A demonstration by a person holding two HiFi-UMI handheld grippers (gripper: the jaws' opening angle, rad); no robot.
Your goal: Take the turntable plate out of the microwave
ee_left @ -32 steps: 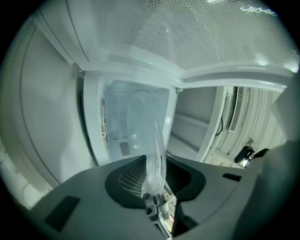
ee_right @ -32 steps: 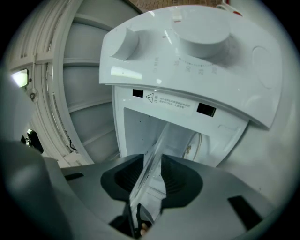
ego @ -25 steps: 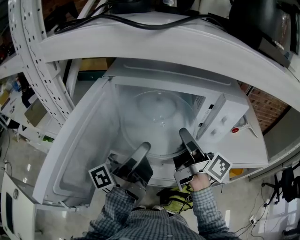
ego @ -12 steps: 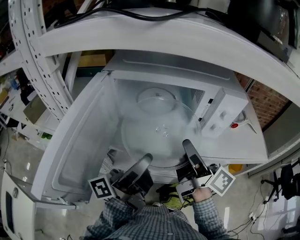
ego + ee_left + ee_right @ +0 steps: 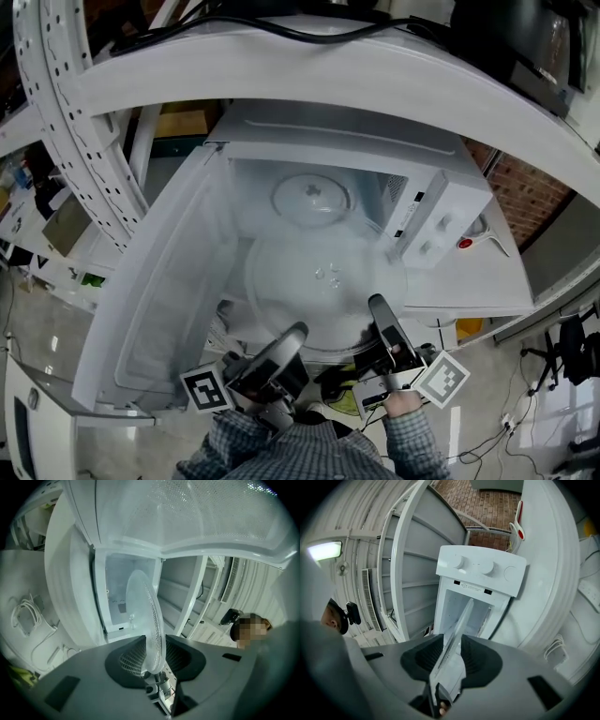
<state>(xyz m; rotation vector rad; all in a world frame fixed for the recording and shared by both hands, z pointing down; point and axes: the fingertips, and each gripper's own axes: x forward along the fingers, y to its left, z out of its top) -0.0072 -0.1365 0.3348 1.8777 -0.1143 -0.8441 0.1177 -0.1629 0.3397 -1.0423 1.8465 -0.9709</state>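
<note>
The clear glass turntable plate (image 5: 319, 281) hangs level in front of the open white microwave (image 5: 328, 155), its far edge still over the cavity mouth. My left gripper (image 5: 286, 342) is shut on the plate's near left rim and my right gripper (image 5: 380, 319) on its near right rim. The left gripper view shows the plate (image 5: 150, 620) edge-on, clamped between the ribbed pads of the left gripper (image 5: 152, 656). The right gripper view shows the plate (image 5: 457, 634) pinched the same way in the right gripper (image 5: 450, 656).
The microwave door (image 5: 159, 291) stands swung open at the left. Its control panel (image 5: 436, 220) with two knobs juts out at the right, beside a red-tipped item (image 5: 466, 244). A white shelf beam (image 5: 309, 70) runs overhead. A person stands in the background of both gripper views.
Both grippers and the plate have drawn back toward me and slightly down, out of the cavity. More of the round recess on the cavity floor now shows behind the plate.
</note>
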